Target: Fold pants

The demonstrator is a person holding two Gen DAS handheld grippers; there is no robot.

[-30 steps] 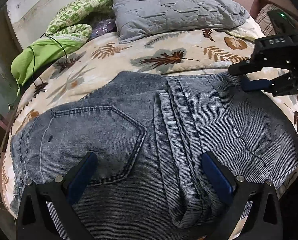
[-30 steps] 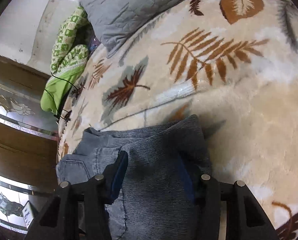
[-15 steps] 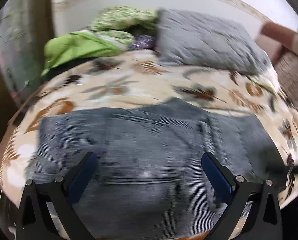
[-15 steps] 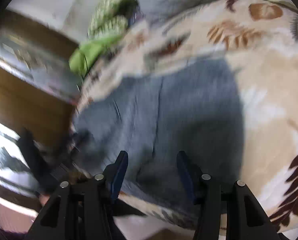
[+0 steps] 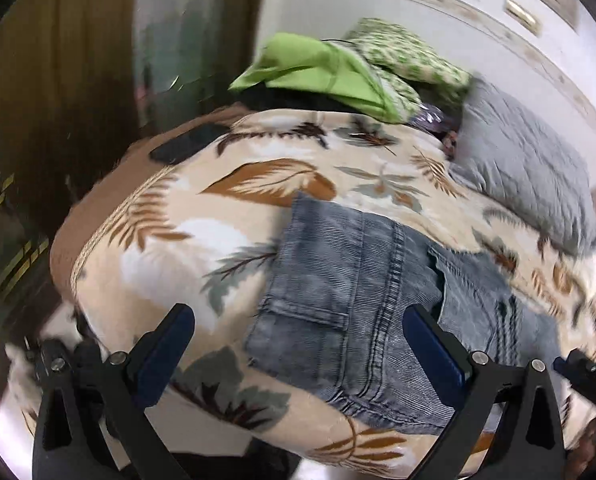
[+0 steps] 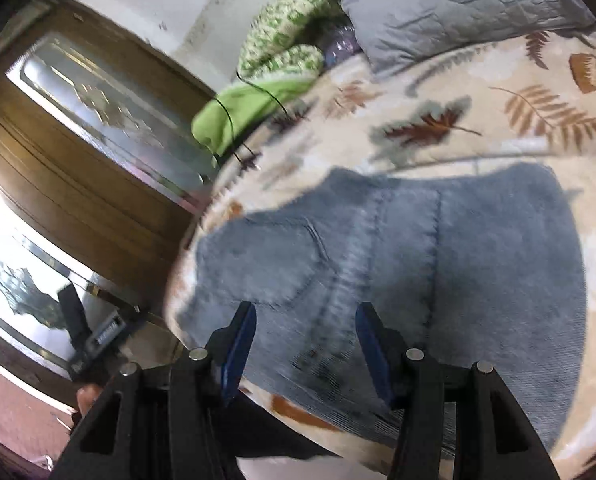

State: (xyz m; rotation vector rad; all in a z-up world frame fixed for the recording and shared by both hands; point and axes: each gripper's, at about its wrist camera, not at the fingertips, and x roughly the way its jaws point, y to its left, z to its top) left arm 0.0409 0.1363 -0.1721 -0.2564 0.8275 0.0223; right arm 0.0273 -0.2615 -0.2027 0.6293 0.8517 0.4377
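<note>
no readable text, labels, brands or numbers in either view

The pants (image 5: 362, 292) are faded blue-grey denim with darker seams. The blanket (image 5: 169, 240) is cream with brown and grey-green leaves. The pillow (image 5: 530, 172) is plain grey. The cloth (image 5: 318, 70) at the bed's far edge is bright green.
</note>
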